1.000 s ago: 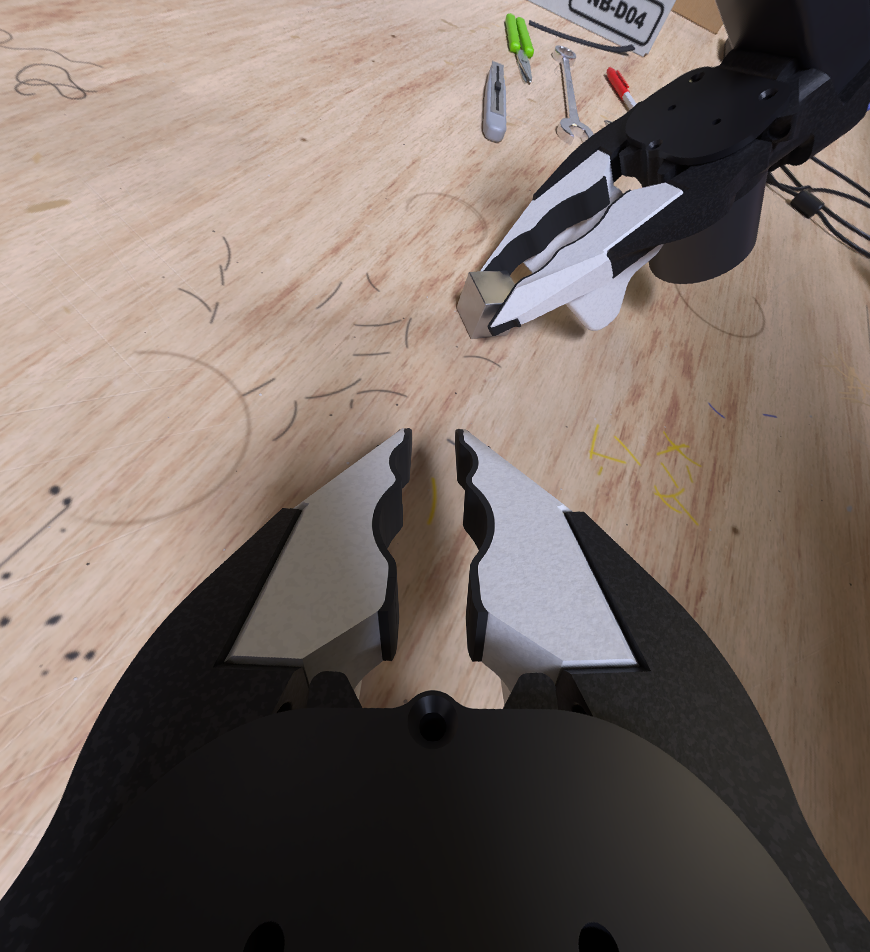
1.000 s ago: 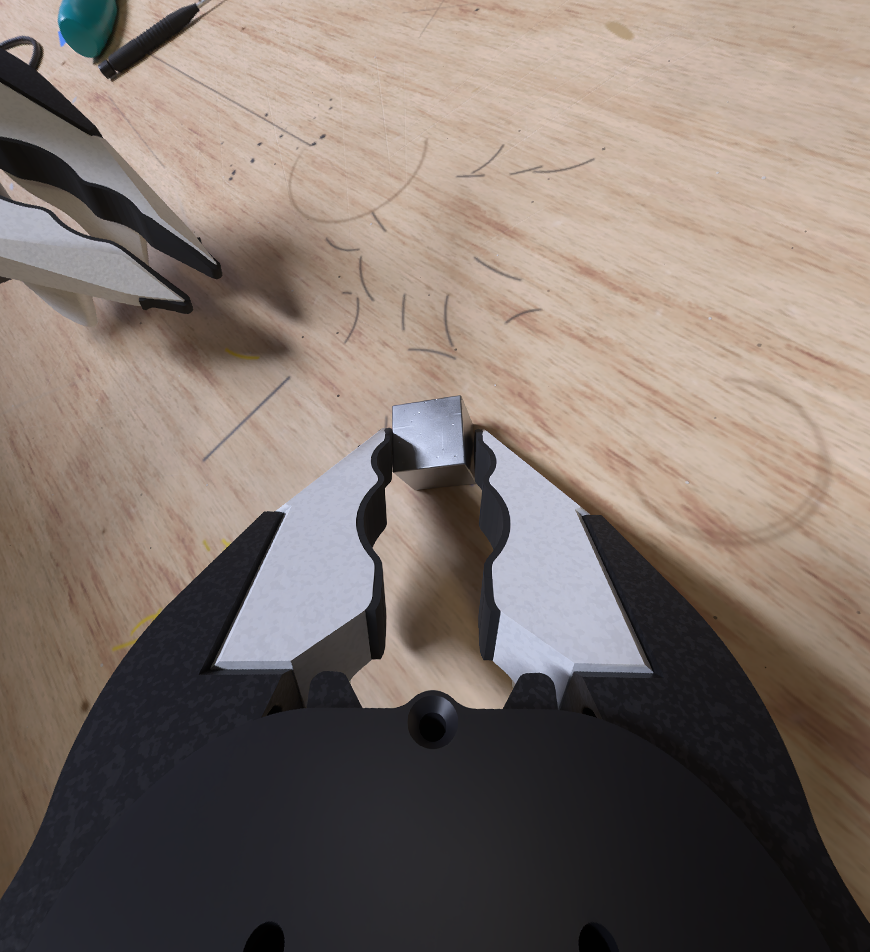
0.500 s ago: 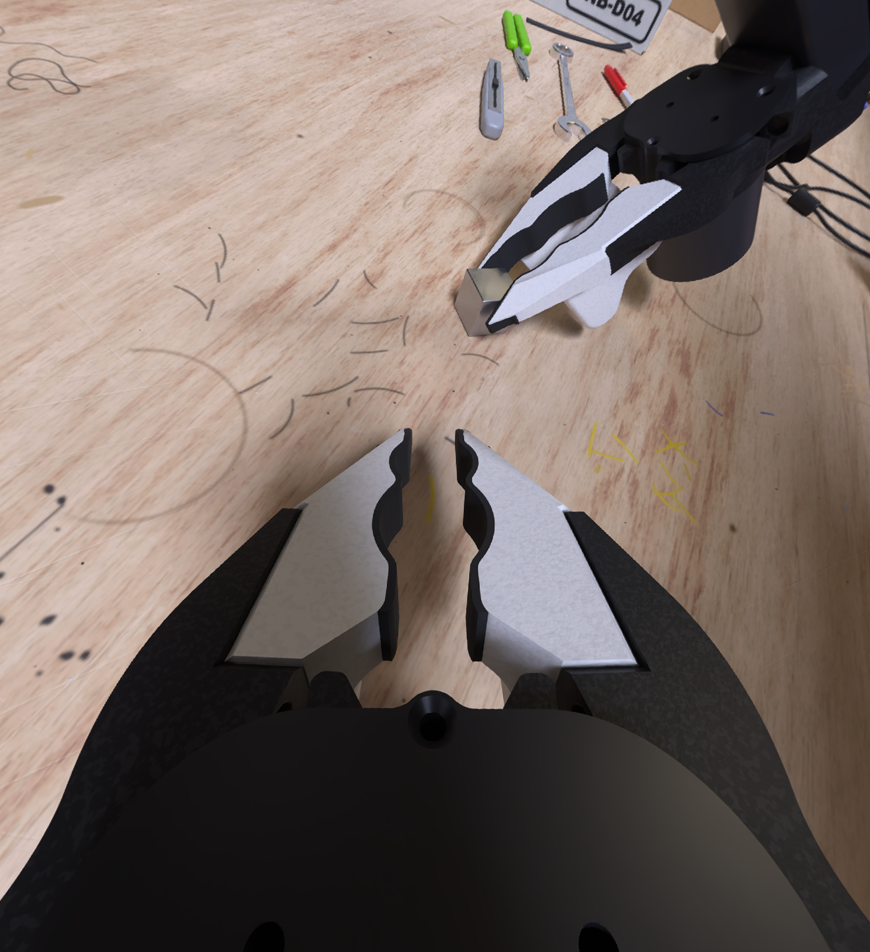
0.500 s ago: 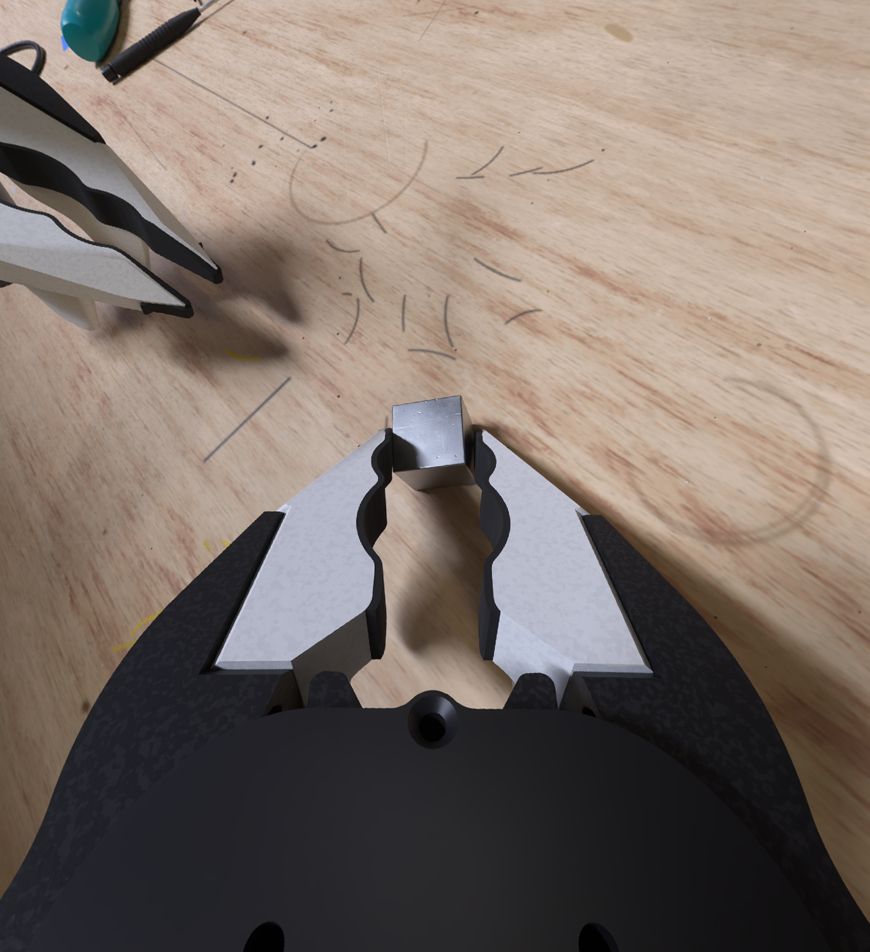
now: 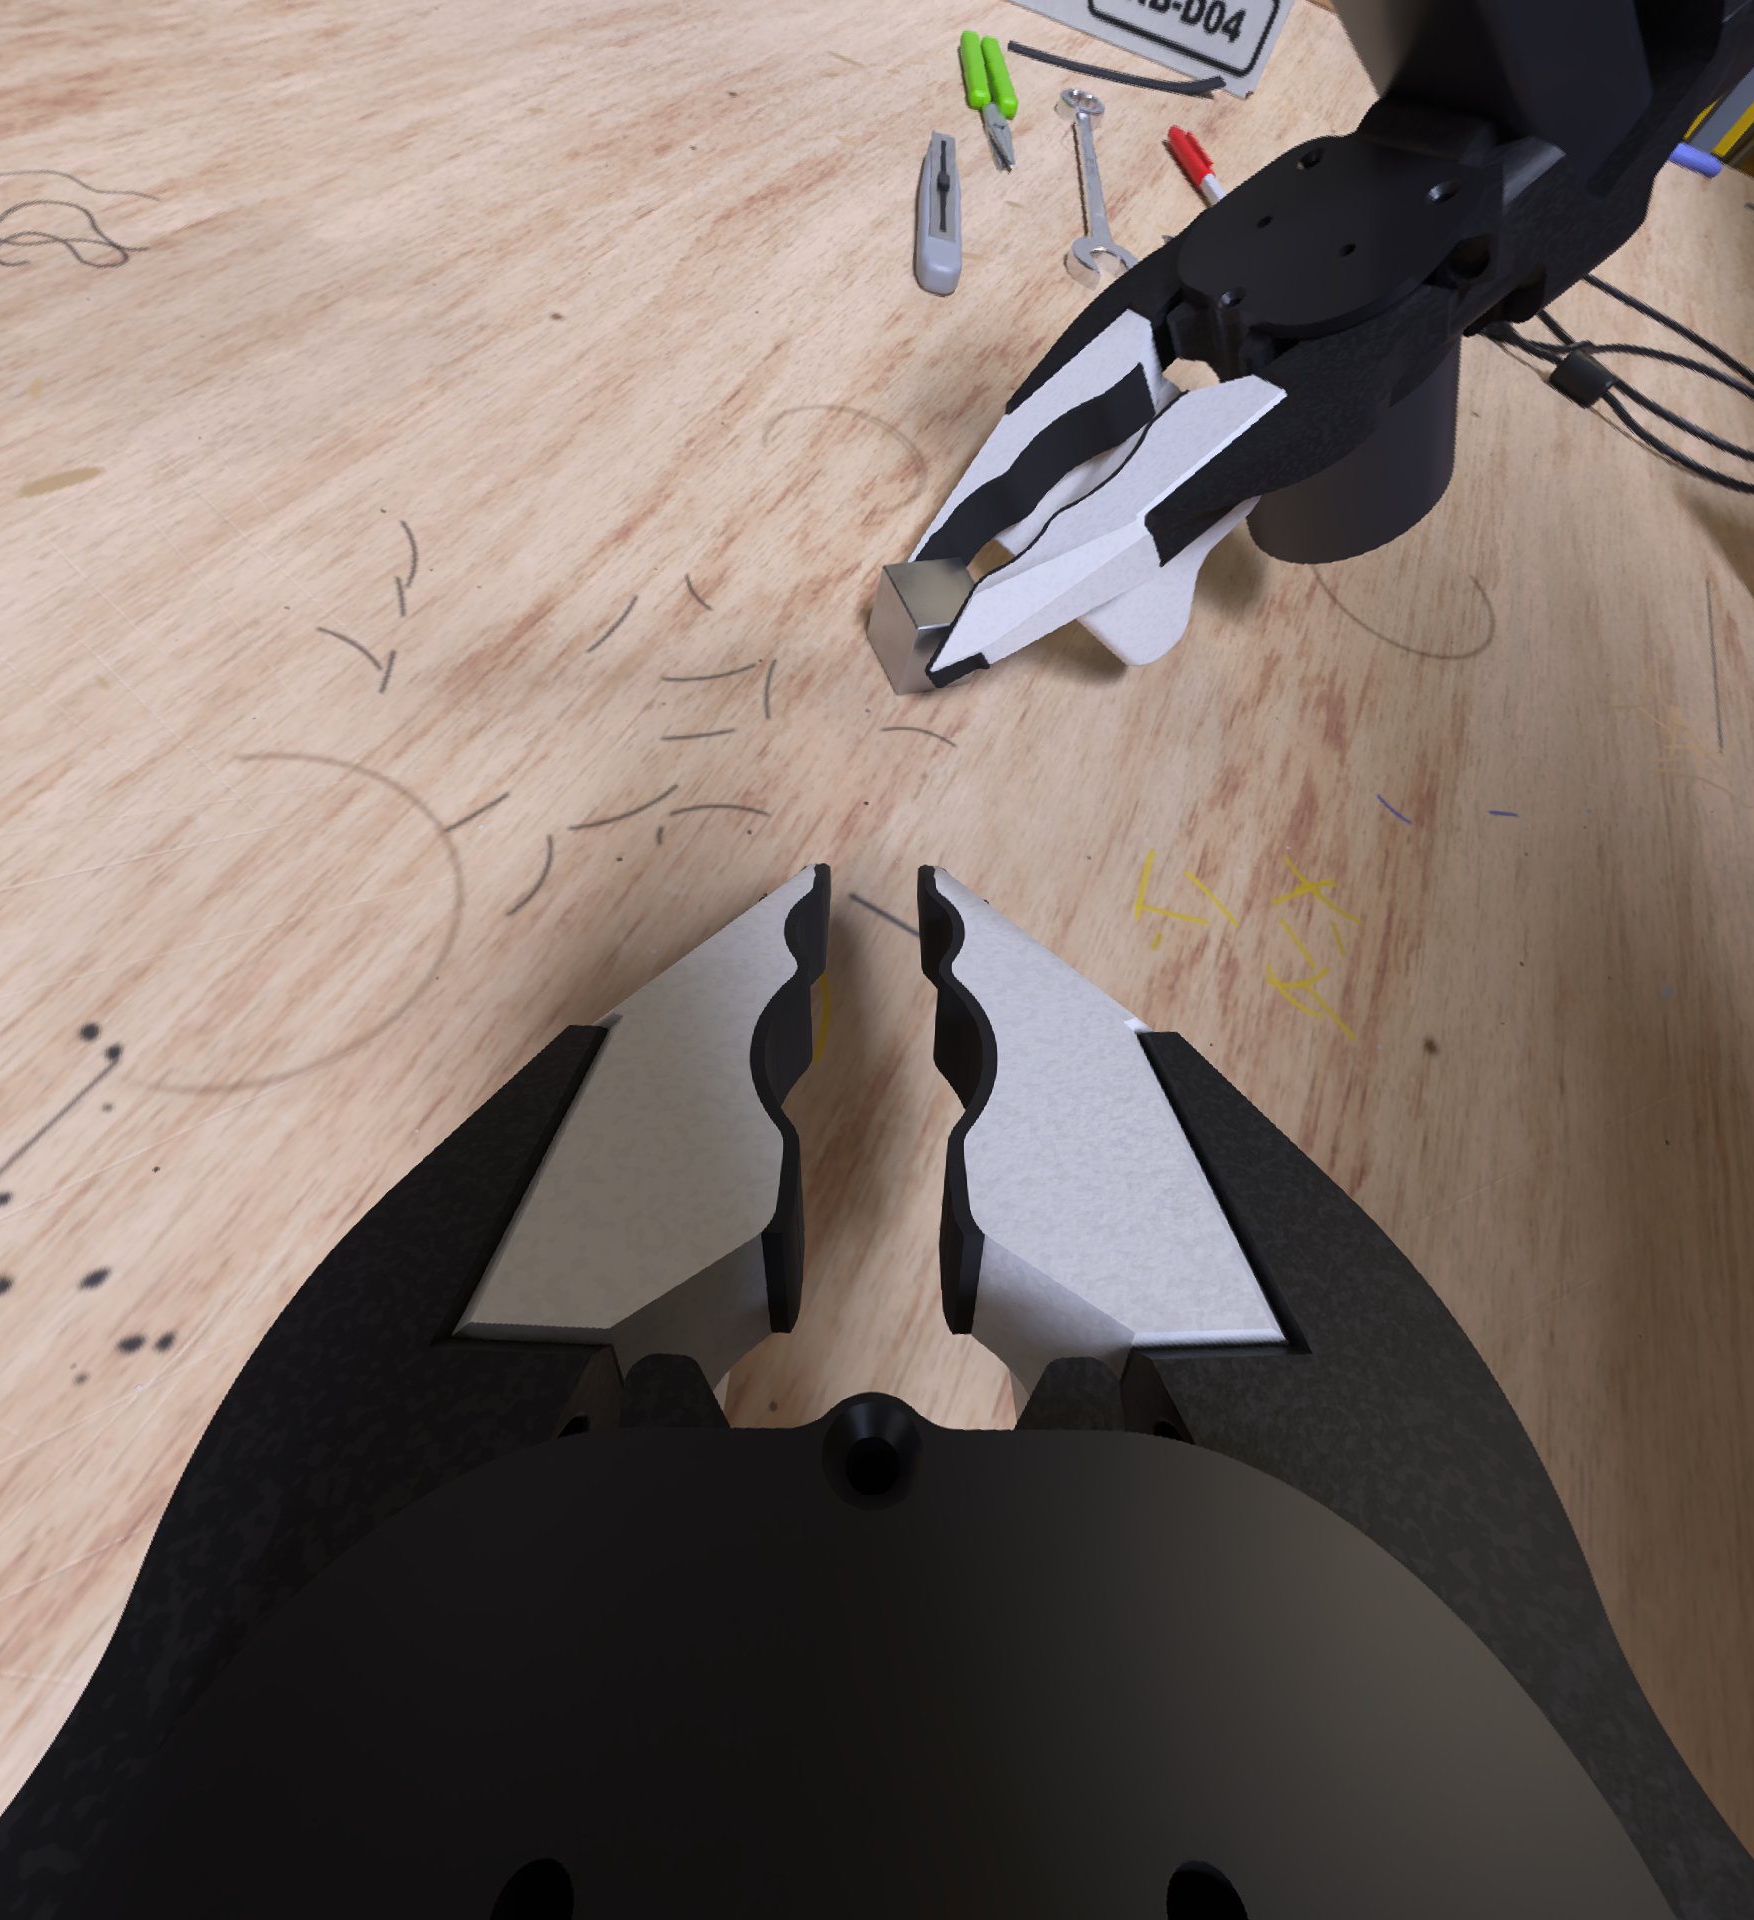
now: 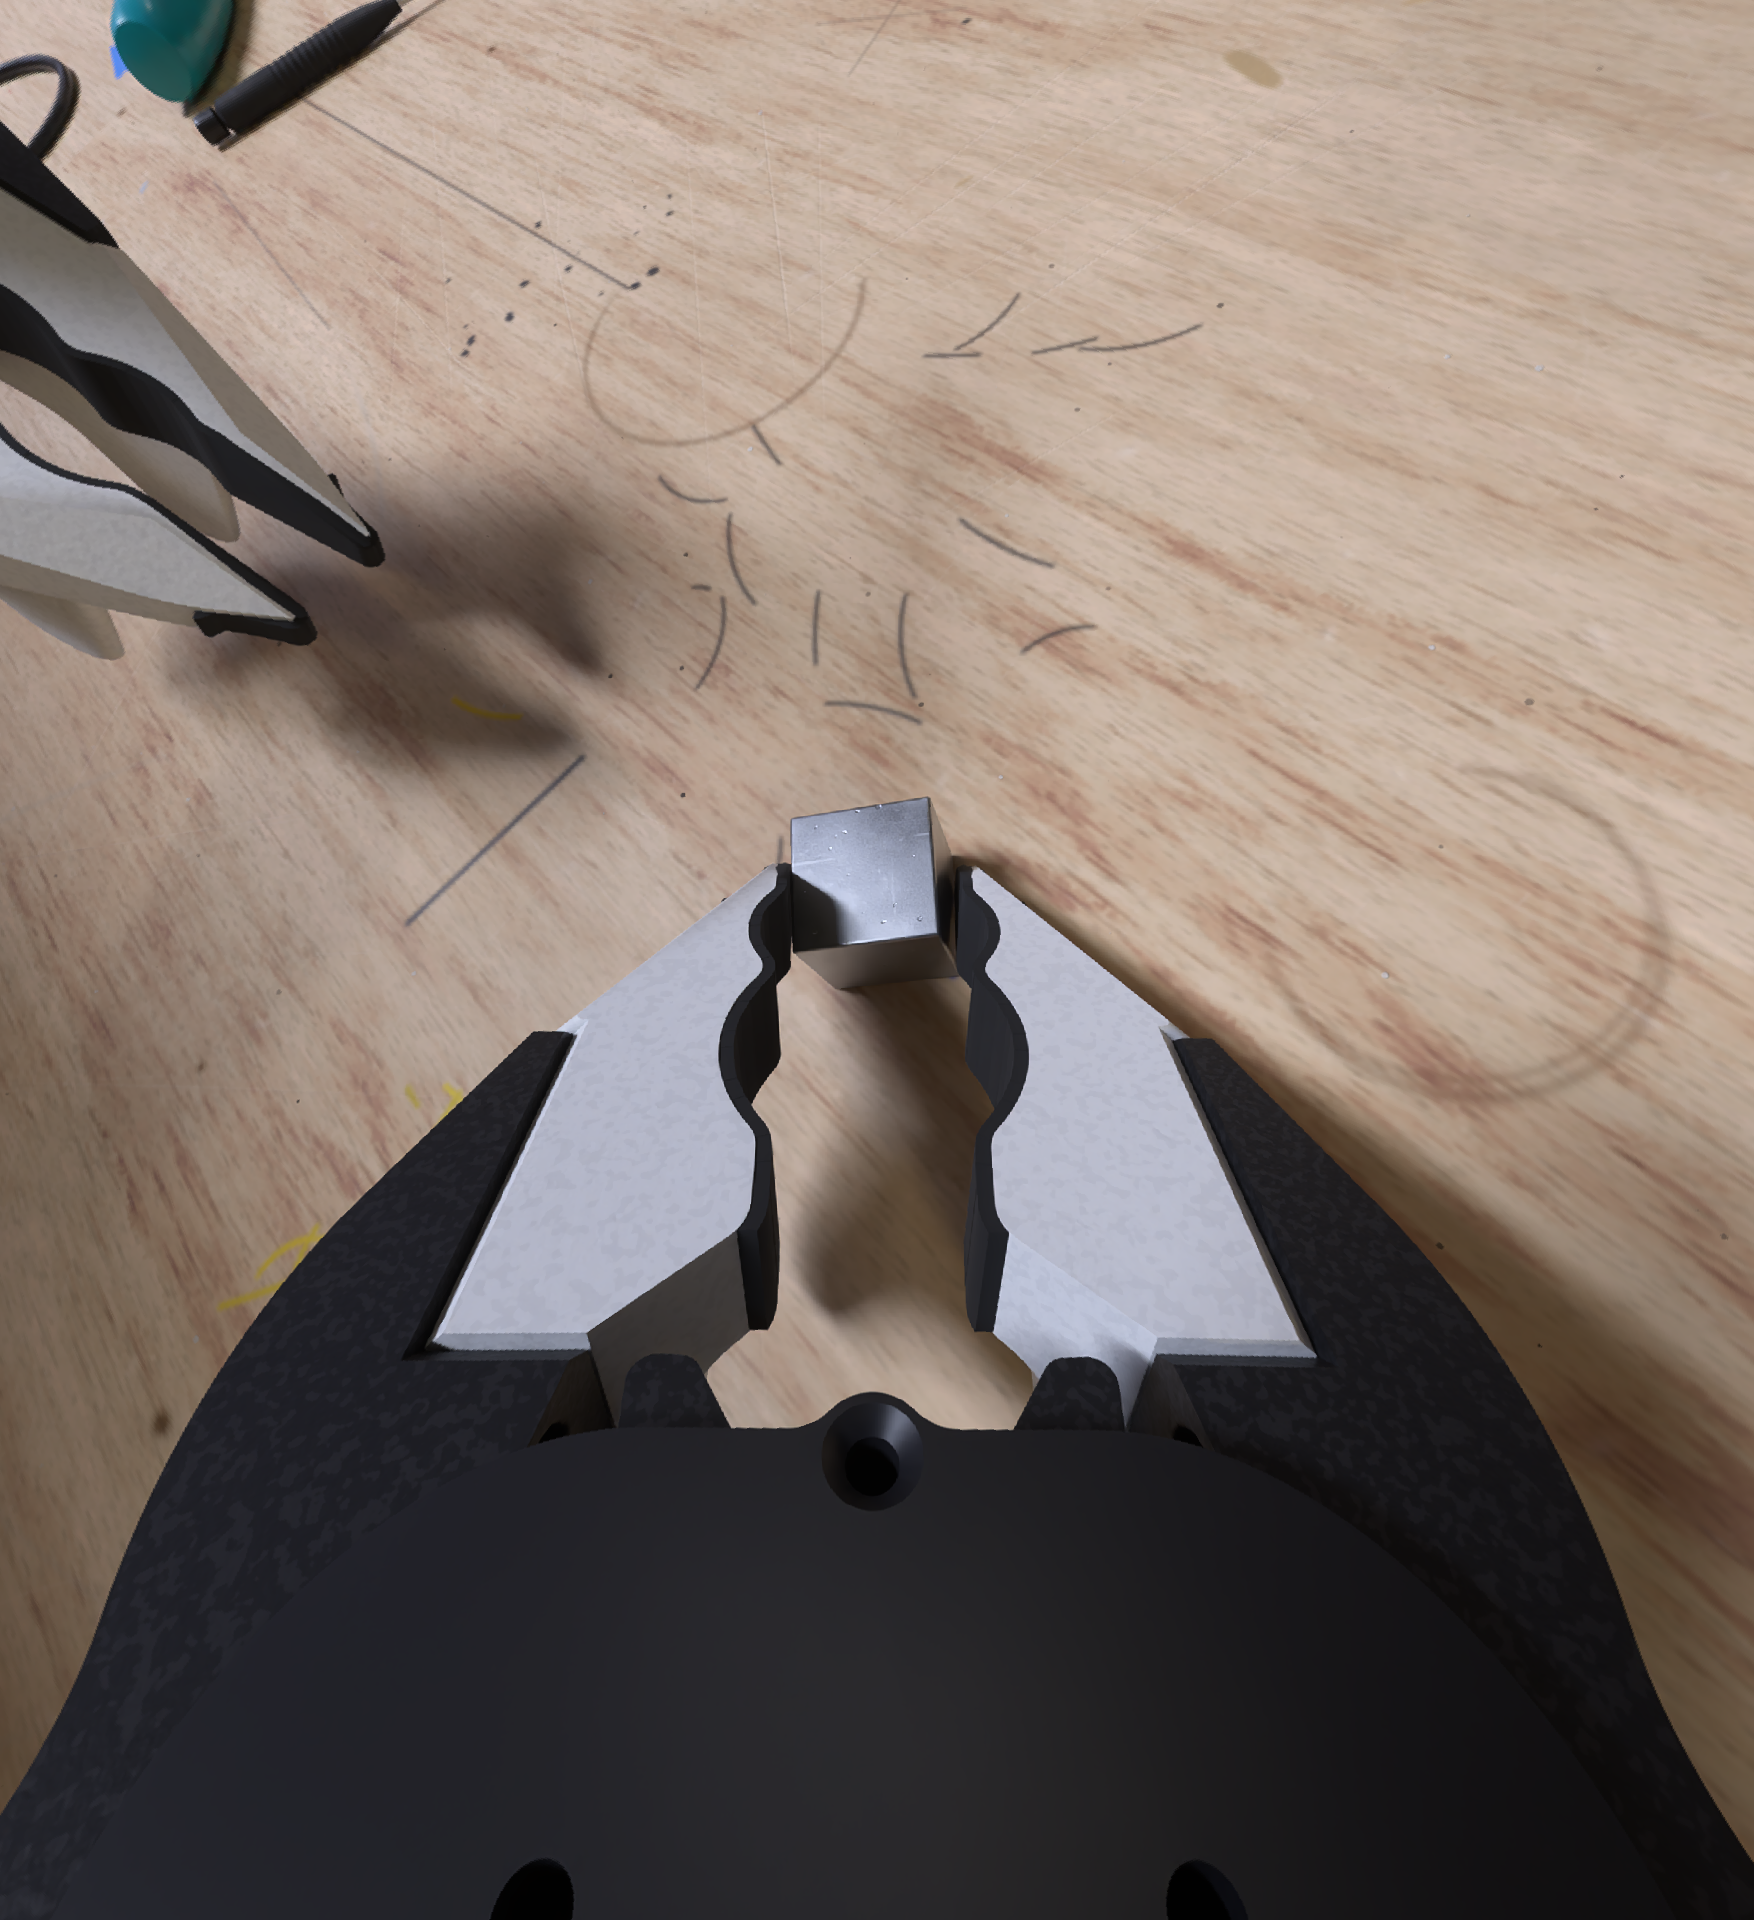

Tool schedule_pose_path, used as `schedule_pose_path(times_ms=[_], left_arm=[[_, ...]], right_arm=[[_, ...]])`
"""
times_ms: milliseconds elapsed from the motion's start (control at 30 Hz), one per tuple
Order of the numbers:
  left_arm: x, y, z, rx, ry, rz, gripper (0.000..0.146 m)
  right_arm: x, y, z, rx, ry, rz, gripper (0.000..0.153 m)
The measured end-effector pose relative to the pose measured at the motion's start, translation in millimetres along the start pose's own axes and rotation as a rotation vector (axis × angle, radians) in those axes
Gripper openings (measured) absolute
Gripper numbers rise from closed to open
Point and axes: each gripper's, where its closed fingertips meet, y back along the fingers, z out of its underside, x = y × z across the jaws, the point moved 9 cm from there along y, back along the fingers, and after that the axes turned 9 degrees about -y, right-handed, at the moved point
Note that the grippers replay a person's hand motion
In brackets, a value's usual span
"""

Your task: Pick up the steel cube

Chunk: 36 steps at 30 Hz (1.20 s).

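Note:
The steel cube point(image 6: 868, 883) is a small shiny block held between the fingertips of my right gripper point(image 6: 870, 885), which is shut on it. The cube sits at or just above the wooden table point(image 6: 1268, 520); I cannot tell which. In the left wrist view the cube point(image 5: 904, 623) shows at the tip of the right gripper point(image 5: 933, 623), ahead and to the right. My left gripper point(image 5: 873, 883) is empty, its jaws a narrow gap apart, low over the table. It also shows in the right wrist view point(image 6: 333, 587), far left of the cube.
Green pliers point(image 5: 987, 83), a grey utility knife point(image 5: 938, 218), a wrench point(image 5: 1091, 187) and a red marker point(image 5: 1193, 161) lie at the far edge. Black cables point(image 5: 1683, 416) and a dark cylinder point(image 5: 1361, 468) lie at the right. A teal object point(image 6: 166, 31) and a black pen point(image 6: 301, 62) lie far left.
My left gripper has drifted a little farther from the cube. The right gripper and the cube have not visibly moved.

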Motion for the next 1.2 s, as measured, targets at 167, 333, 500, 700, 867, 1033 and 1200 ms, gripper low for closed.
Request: schedule_pose_path(times_ms=[167,333,500,700,867,1033,1200], left_arm=[[2,1,-4,0.023,0.018,0.017,0.017],[0,3,-4,0.036,0.038,0.021,0.017],[0,1,-2,0.026,0.037,0.025,0.017],[-2,-1,0,0.020,0.047,0.028,0.017],[-3,-1,1,0.023,0.058,0.030,0.017],[-1,-1,-2,0.009,0.032,-0.015,0.017],[12,6,-18,0.009,-0.076,-0.129,0.017]], right_arm=[[1,0,0,0.001,-0.006,-0.006,0.031],[0,0,0,0.000,-0.001,-0.003,0.031],[1,0,0,0.000,-0.006,-0.007,0.031],[1,0,0,0.001,-0.019,-0.015,0.031],[1,0,0,0.001,-0.020,-0.014,0.031],[2,1,0,0.010,-0.037,-0.037,0.030],[-19,14,-15,0.200,-0.182,-0.367,0.029]])
